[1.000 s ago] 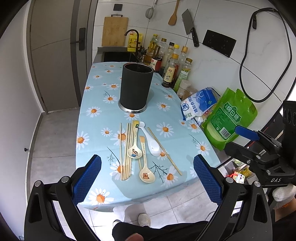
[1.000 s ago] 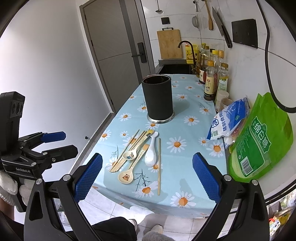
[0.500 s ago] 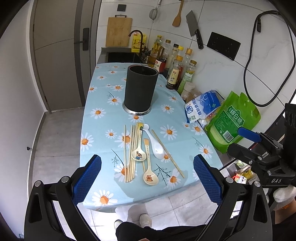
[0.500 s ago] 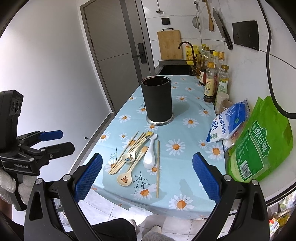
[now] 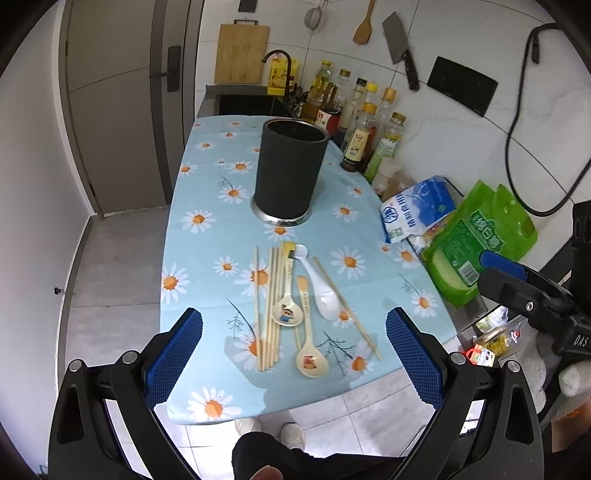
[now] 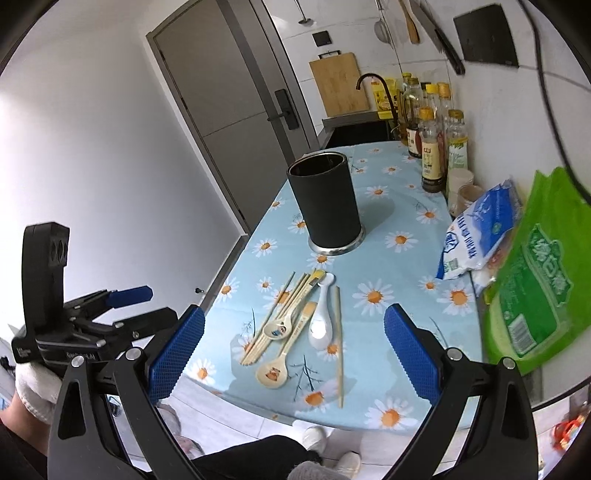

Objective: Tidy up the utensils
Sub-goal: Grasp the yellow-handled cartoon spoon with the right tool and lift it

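Along the wall side of the table [image 5: 207, 177] stand a row of sauce bottles [image 5: 364, 136], a blue-and-white bag [image 5: 417, 208] and a green bag [image 5: 480, 240], all well apart from the utensils. A tall black holder [image 5: 290, 173] on a silver base stands upright in the middle of the daisy-print cloth, just beyond the utensils; nothing lies between it and them.

The left wrist view shows a cleaver [image 5: 400, 51] and a wooden spatula [image 5: 364, 26] hanging on the wall, and the right gripper [image 5: 517, 280] out at the right edge. The right wrist view shows the left gripper [image 6: 125, 306] low on the left beside the table, held in a white-gloved hand [image 6: 33, 387], and it looks down into the holder's dark mouth, though the inside is too dark to tell what it holds.

The utensils lie flat near the table's front edge: a bundle of chopsticks [image 5: 267, 310] side by side, a cartoon-printed spoon [image 5: 288, 306] touching them, a second printed spoon [image 5: 309, 350] closer to the edge, a white spoon [image 5: 321, 288], and one single chopstick [image 5: 347, 308] slanting apart on the right.

Both grippers hover short of the table with jaws spread wide and hold nothing.
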A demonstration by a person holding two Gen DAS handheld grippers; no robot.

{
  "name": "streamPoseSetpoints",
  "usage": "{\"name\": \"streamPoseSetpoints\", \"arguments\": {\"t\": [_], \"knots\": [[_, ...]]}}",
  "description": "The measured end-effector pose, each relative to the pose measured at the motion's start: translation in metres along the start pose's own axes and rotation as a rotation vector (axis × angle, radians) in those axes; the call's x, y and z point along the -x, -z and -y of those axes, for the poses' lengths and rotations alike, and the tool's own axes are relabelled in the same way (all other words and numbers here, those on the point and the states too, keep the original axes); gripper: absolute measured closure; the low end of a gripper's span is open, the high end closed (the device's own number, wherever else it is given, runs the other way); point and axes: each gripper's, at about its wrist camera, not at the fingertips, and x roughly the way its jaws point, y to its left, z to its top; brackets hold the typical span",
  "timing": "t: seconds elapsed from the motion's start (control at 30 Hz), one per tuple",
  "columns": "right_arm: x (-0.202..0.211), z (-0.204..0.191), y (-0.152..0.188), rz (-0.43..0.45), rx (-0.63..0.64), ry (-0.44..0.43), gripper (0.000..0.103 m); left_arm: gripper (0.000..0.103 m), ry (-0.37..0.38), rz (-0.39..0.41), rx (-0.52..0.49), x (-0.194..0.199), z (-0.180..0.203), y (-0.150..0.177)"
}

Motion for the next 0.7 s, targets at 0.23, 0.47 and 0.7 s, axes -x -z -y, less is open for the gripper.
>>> {"name": "streamPoseSetpoints", "arguments": {"t": [0.23, 0.47, 0.7], "knots": [[-0.047, -0.005, -0.019, -0.067, -0.011, -0.057, 0.006, 0.007, 0.026, -0.061, 0.043, -0.023, -0.029, -0.009], [-0.107, -0.015, -0.025, -0.176, 0.051, -0.042, 0.030, 0.017, 0.069, -0.122, 0.066, -0.051, -0.051, -0.009], [-0.181, -0.007, -0.022, -0.389, -0.001, 0.022, 0.051, 0.024, 0.091, -0.186, 0.081, -0.078, -0.066, 0.006]]}}
